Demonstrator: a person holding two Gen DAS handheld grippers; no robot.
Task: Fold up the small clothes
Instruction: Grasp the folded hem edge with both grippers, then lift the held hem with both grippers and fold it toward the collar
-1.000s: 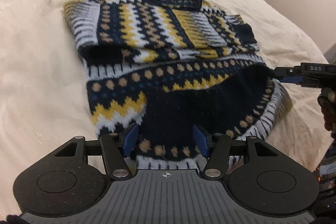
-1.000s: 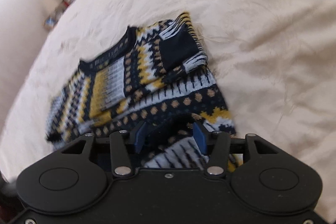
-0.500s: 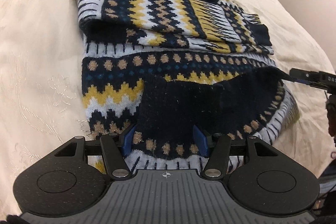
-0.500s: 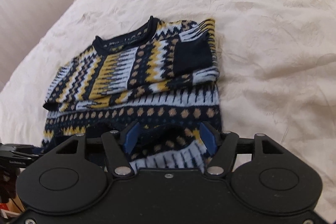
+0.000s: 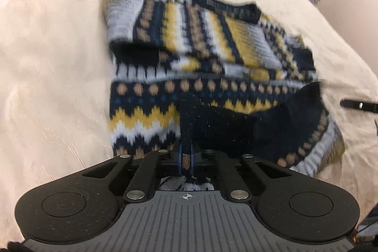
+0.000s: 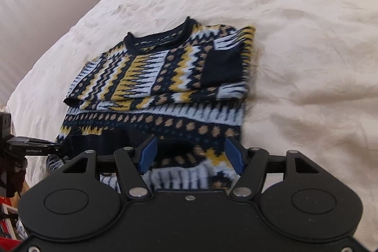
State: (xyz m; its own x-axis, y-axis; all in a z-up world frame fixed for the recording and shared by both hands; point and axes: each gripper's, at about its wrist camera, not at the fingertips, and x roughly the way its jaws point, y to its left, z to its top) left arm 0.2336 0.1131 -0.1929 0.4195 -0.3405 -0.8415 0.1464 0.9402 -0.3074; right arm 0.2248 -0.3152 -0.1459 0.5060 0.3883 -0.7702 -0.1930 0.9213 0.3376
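Sweater (image 5: 212, 67) hem between pinched left fingers (image 5: 180, 158)

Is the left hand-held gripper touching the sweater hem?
Touching. The left wrist view shows the left hand-held gripper with its blue pads pressed together on a pinched ridge of the sweater hem, no gap either side.

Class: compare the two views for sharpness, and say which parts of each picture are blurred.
Left wrist view: the sweater is smeared by motion blur, while the left claw, shut on its hem, stays crisp. Right wrist view: the pattern is mostly sharp; only the hem between the open right claw blurs. Both show fisheye bending of the bedspread.
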